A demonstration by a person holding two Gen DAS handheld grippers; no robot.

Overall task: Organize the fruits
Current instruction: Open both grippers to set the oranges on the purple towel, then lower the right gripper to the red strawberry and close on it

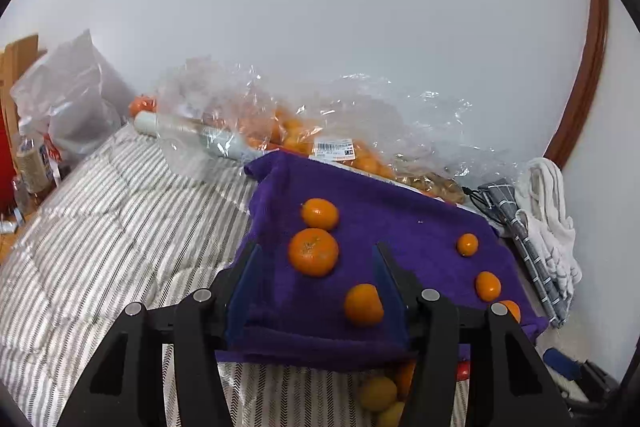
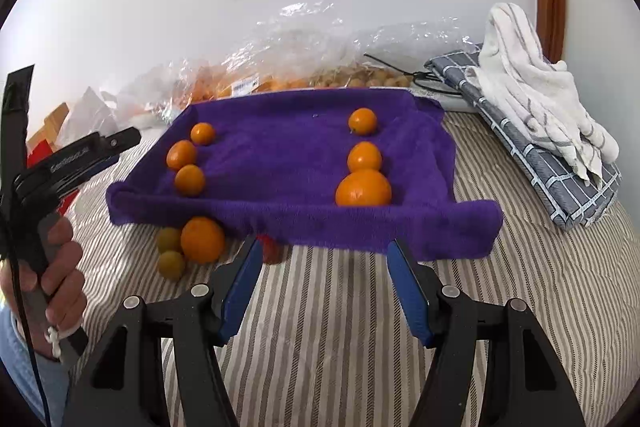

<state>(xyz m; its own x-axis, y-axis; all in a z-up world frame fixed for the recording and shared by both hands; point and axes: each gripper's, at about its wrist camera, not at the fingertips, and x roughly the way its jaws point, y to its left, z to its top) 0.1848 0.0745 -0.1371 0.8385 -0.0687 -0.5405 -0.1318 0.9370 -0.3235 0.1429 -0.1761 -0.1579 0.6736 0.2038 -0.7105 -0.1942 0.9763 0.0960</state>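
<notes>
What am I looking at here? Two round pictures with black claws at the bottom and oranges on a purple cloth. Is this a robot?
No robot: a person holds a two-finger gripper in each hand, and a fisheye camera on each looks along its fingers. One picture comes from the left gripper, the other from the right gripper; both are open and hold nothing. In the right view you see the person's hand on the left tool. A purple towel lies on a striped bedcover, with six orange fruits in two rows of three. One orange and two yellowish fruits sit in front of it. Clear bags of fruit lie behind.
</notes>
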